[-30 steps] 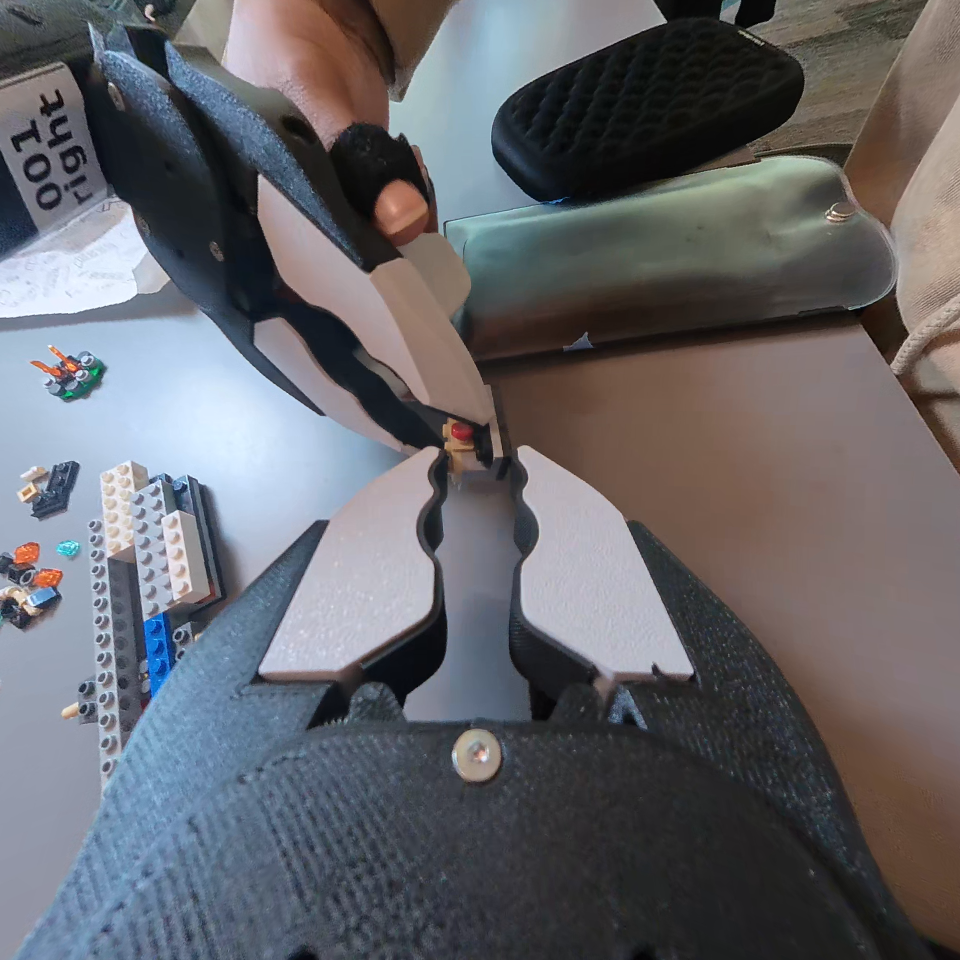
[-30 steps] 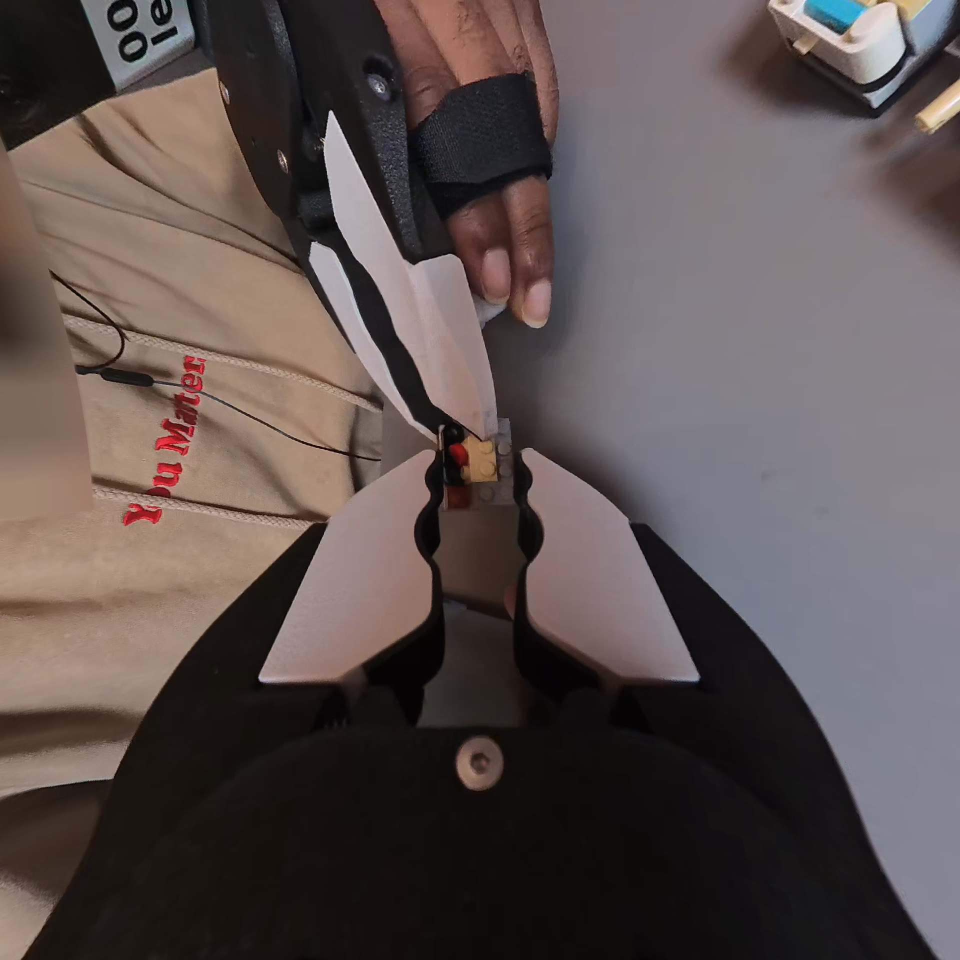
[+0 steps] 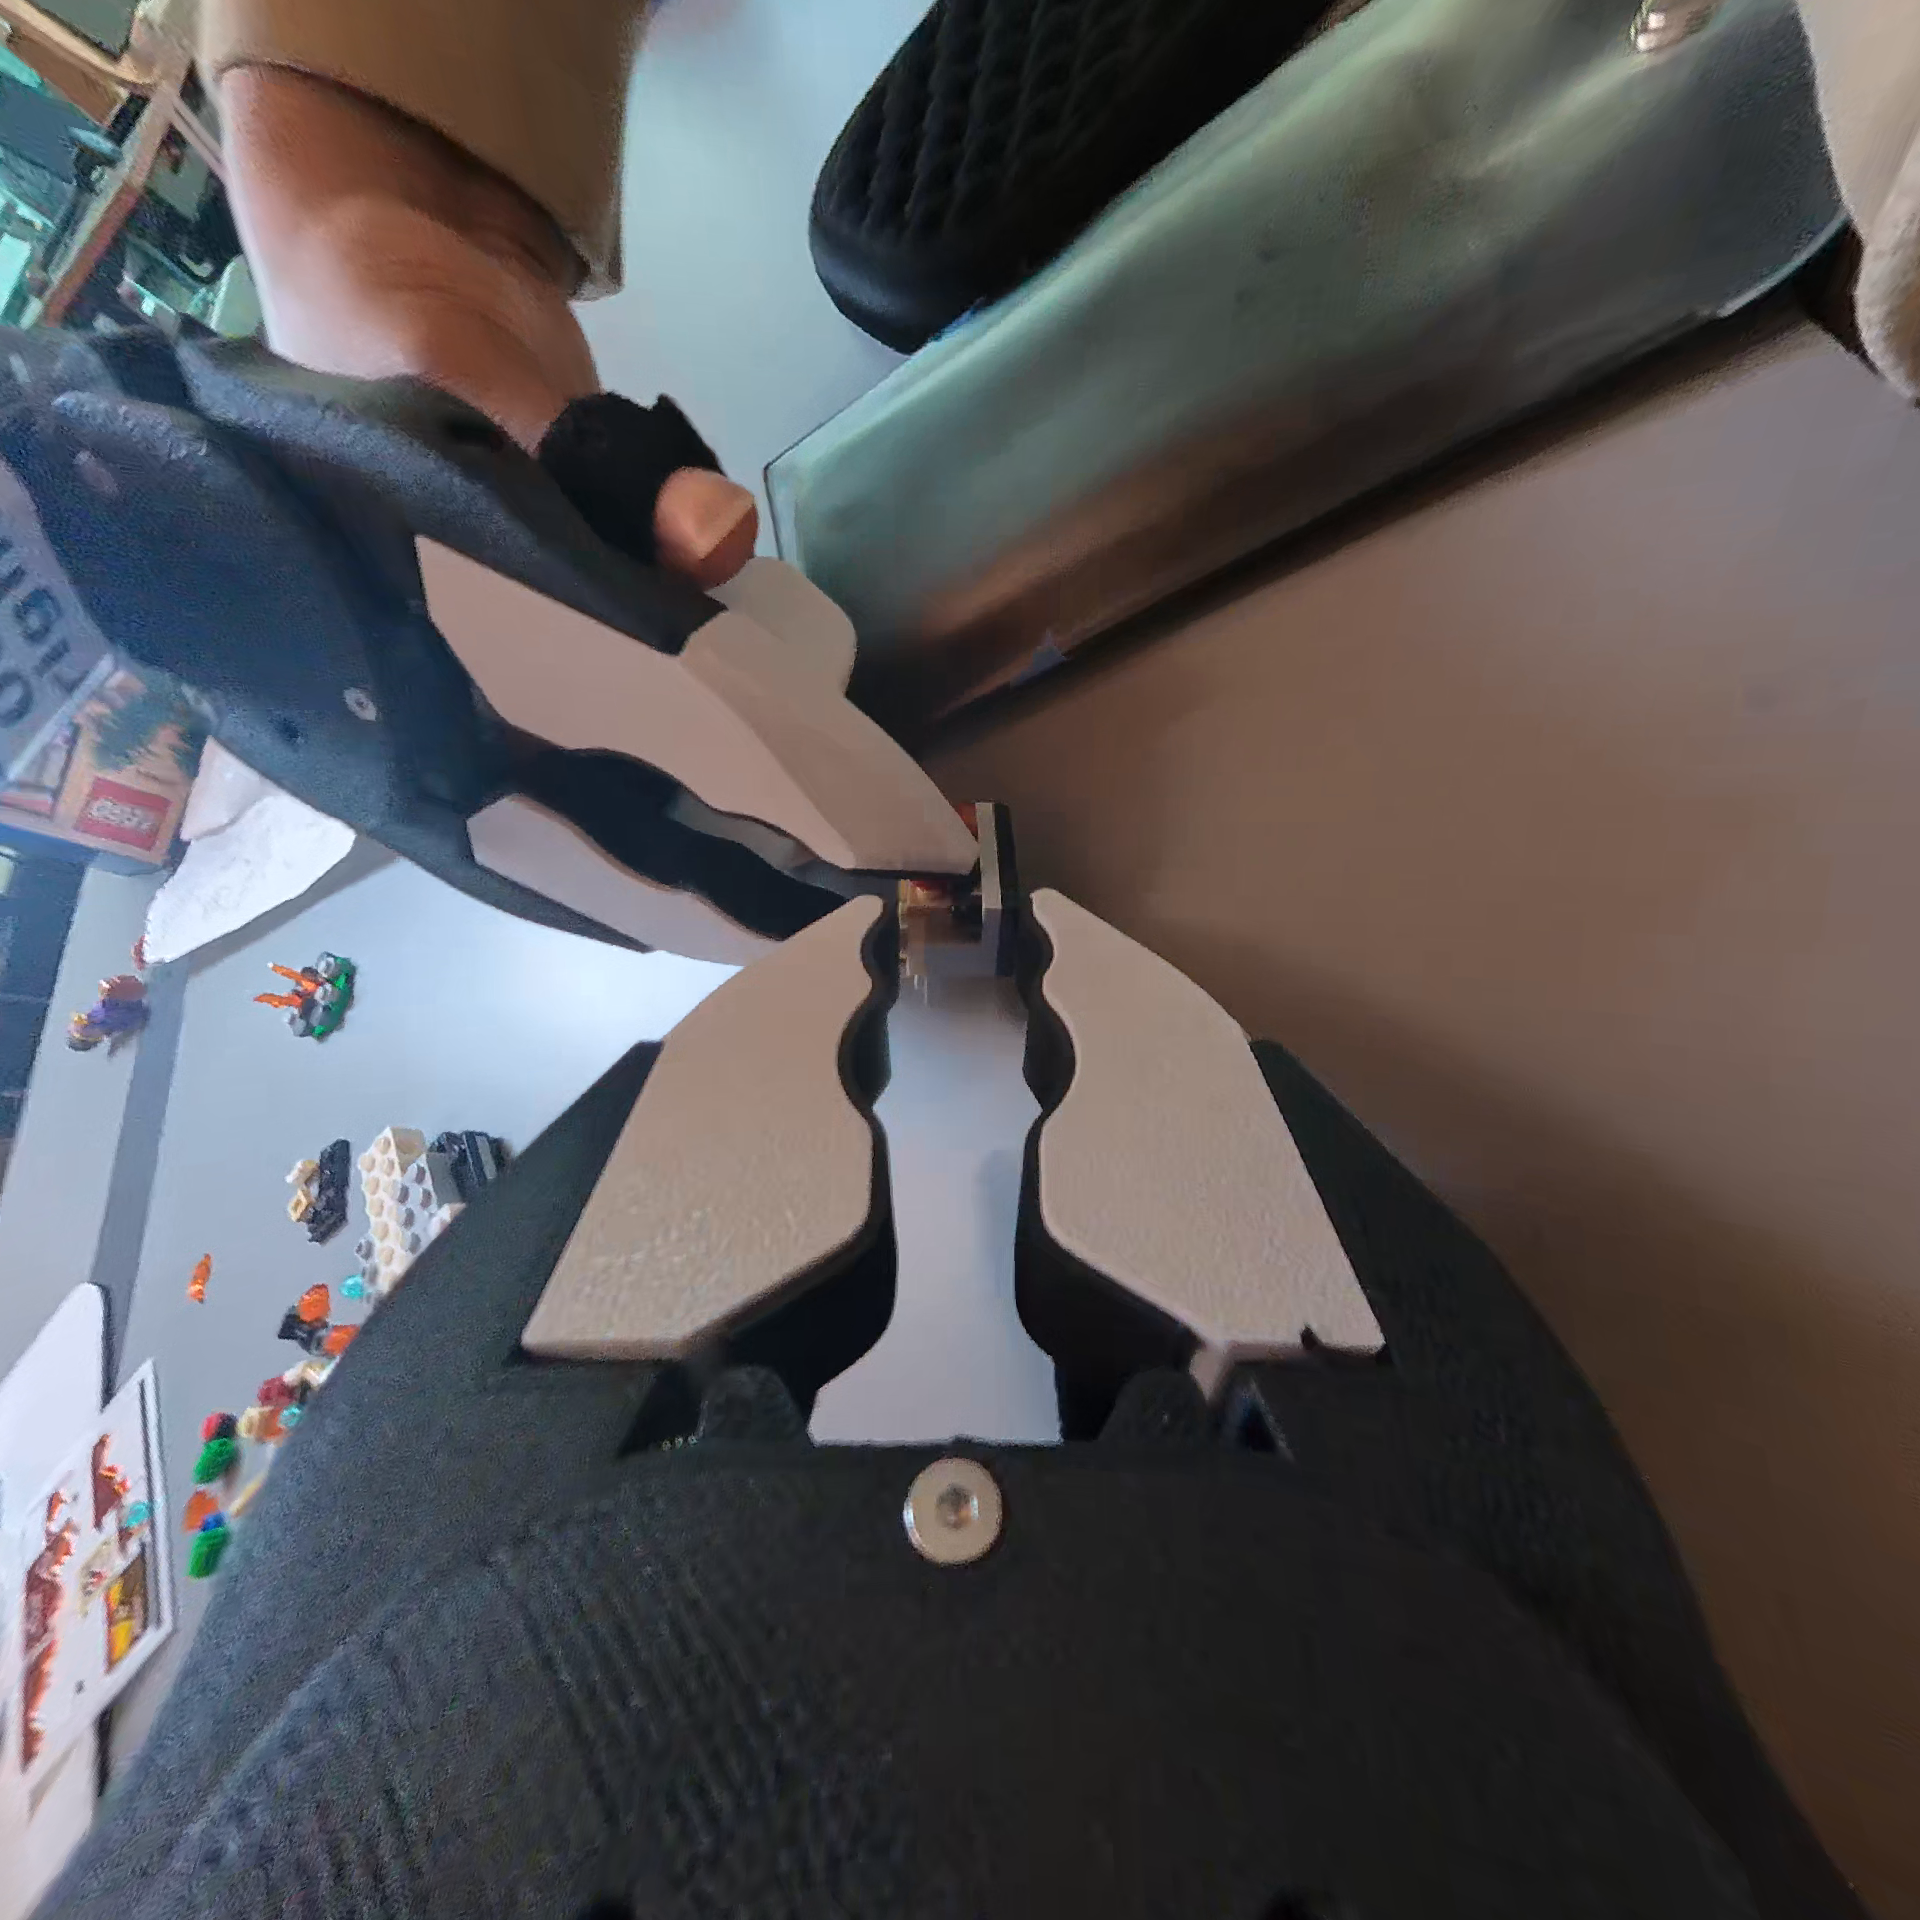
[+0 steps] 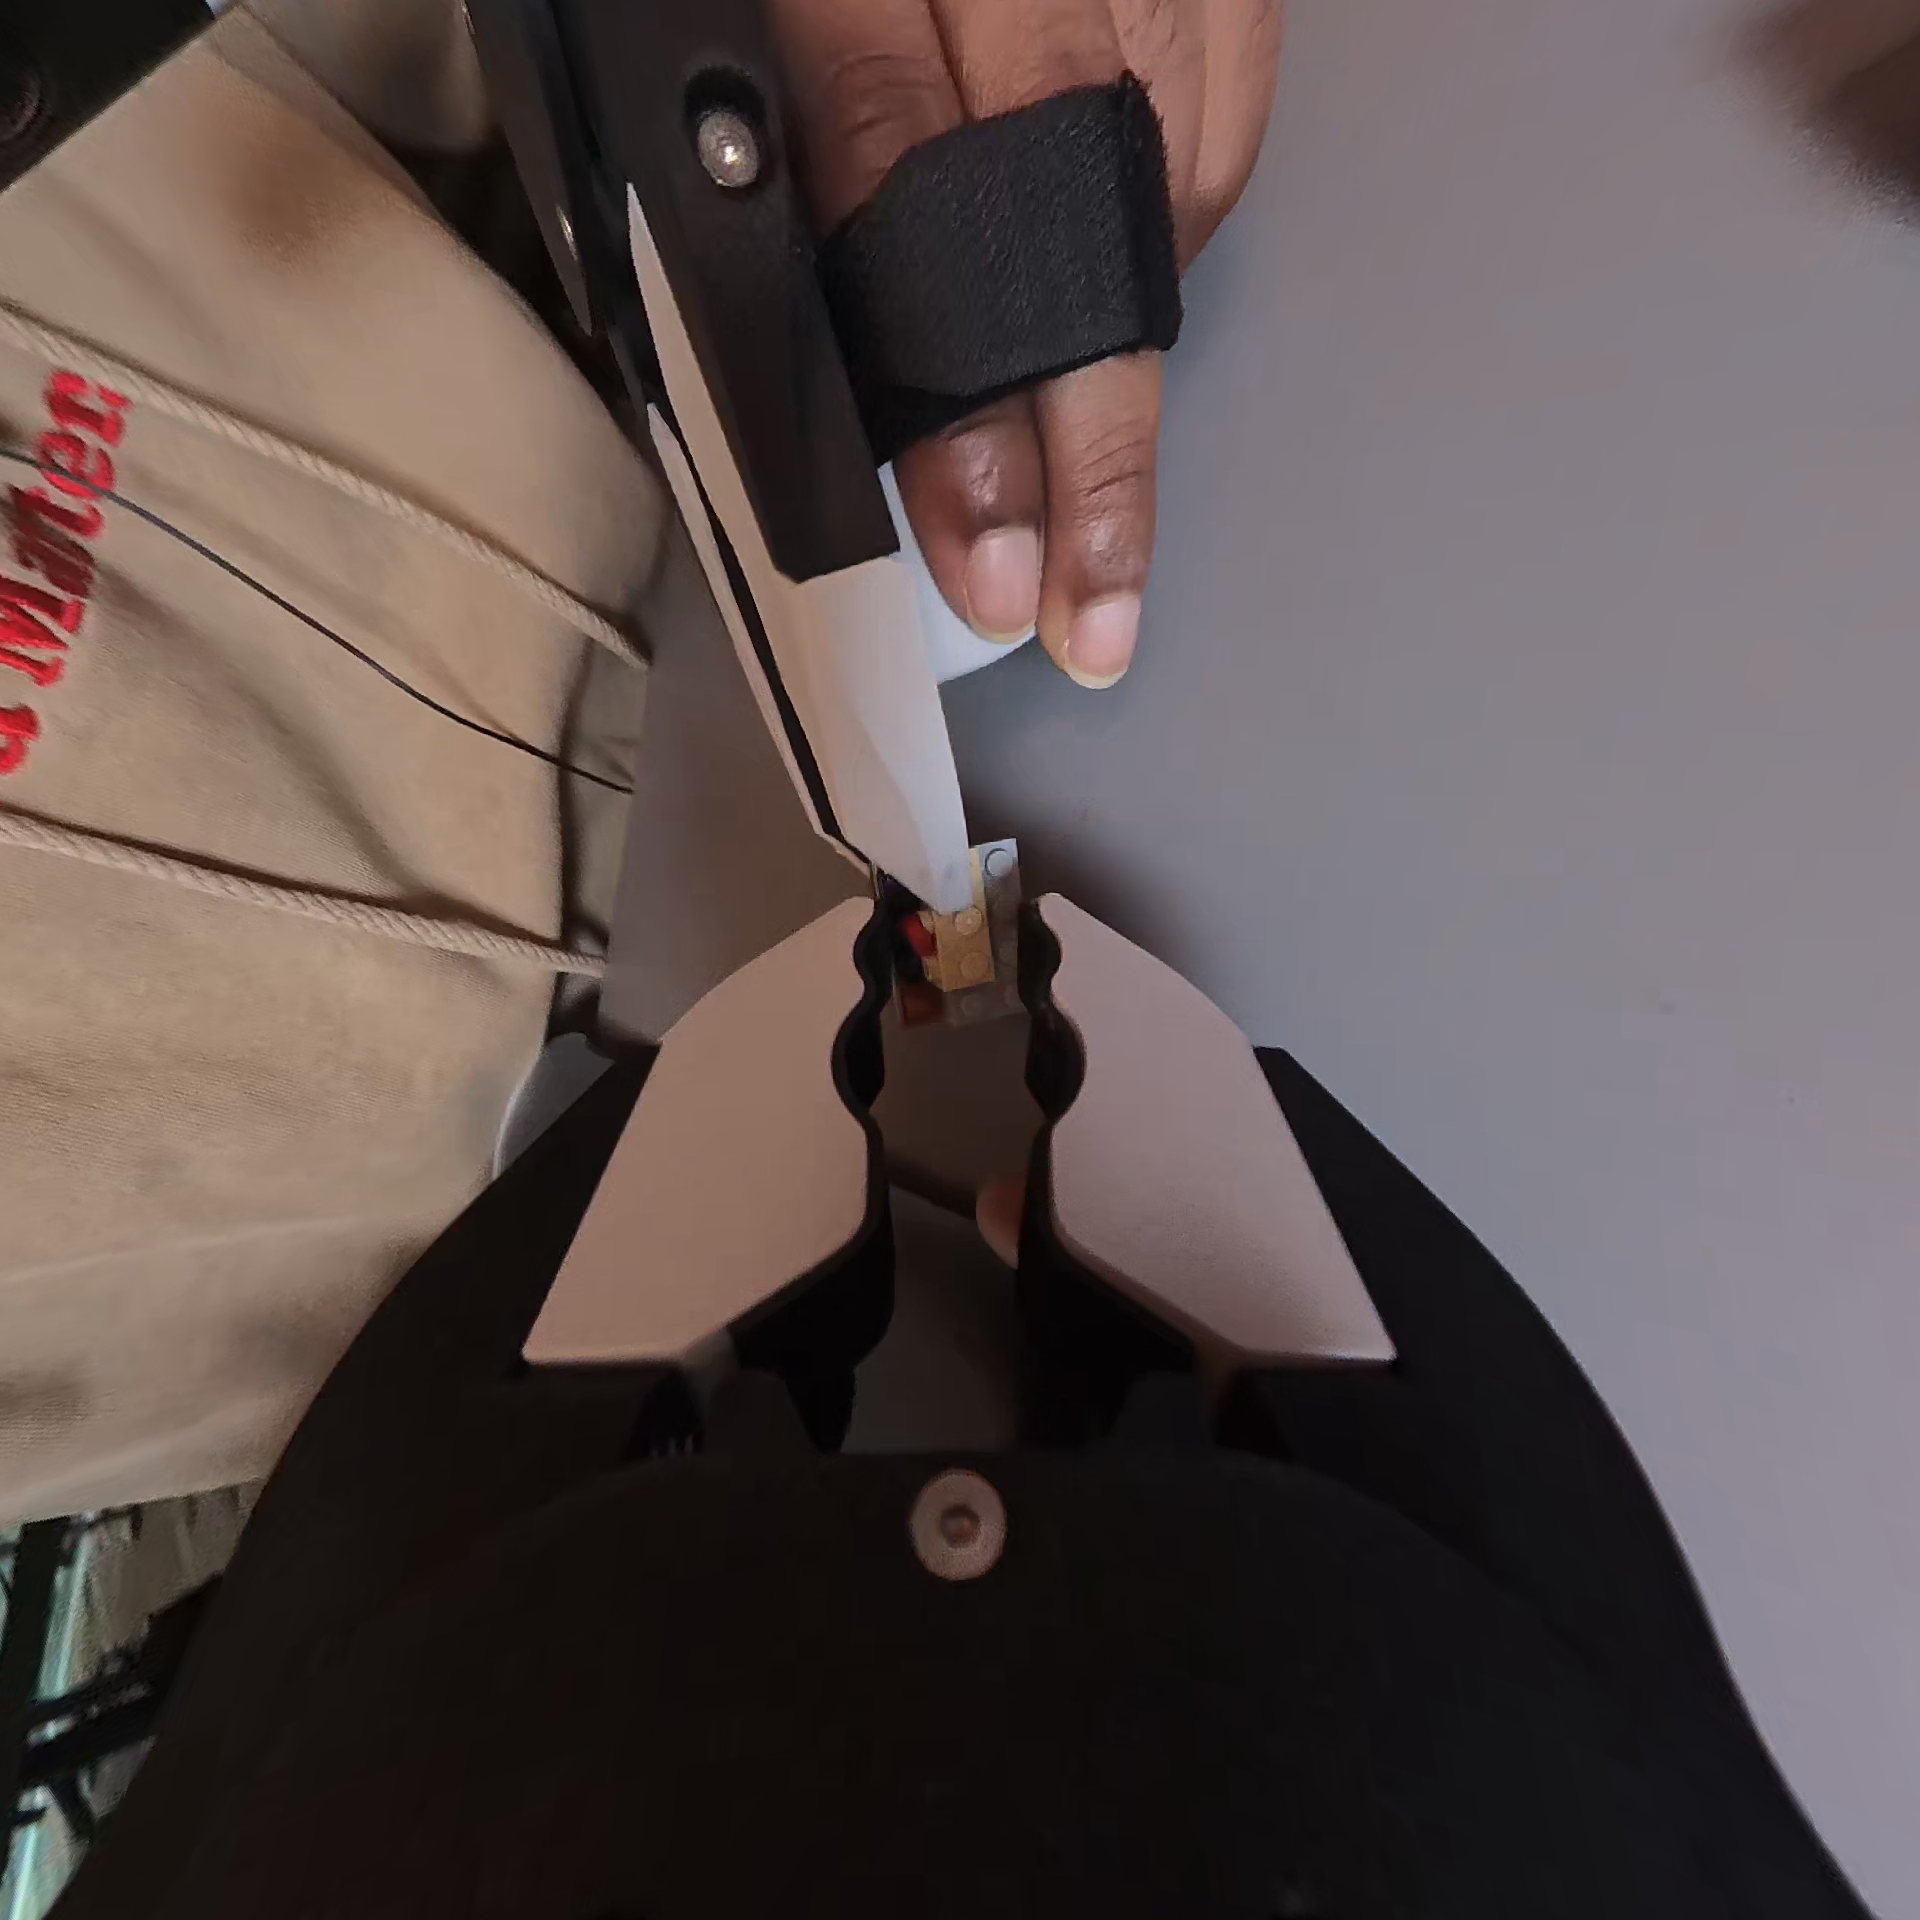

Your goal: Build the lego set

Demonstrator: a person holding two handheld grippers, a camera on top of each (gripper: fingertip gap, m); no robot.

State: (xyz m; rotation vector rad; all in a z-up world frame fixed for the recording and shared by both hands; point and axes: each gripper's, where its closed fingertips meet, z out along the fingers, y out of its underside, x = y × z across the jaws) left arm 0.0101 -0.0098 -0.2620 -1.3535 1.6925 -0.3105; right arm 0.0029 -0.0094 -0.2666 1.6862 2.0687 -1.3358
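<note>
Rolled sideways since a second ago, tipping the left wrist view, with the right gripper point(image 3: 961, 857) now reaching in from the left at a flatter angle. Nearest in that view, left gripper point(image 3: 958, 920) clamped on a small lego assembly point(image 3: 961, 925), one fingertip pressed to each side, dark plate edge-on against the right fingertip. Held off the surface point(image 3: 1507, 1039), directly between the two grippers. Just above, right gripper's pale fingertips pinched onto the top of the same assembly, guided by a hand point(image 3: 416, 312) with a black strap point(image 3: 623, 457) over the thumb.

Left of the left gripper, lower down on the grey surface: scattered loose pieces point(image 3: 301, 1340), a partly built grey and white build point(image 3: 405, 1195), a small green piece with orange flames point(image 3: 312, 997), an instruction sheet point(image 3: 94, 1558) near the edge. Farther left, a lego box point(image 3: 104, 800). Beyond the gripper, a translucent pouch point(image 3: 1351, 364), then a black padded case point(image 3: 1039, 156).

From the right wrist view, right gripper point(image 4: 956, 935) gripping the tan, red and grey assembly point(image 4: 966, 961) at both sides. Left gripper point(image 4: 940, 873) coming down from above, tip on the tan brick, two fingers point(image 4: 1039, 540) of the left hand alongside it. Behind, to the left, a beige hoodie point(image 4: 260, 935); to the right, bare grey surface point(image 4: 1558, 831).
</note>
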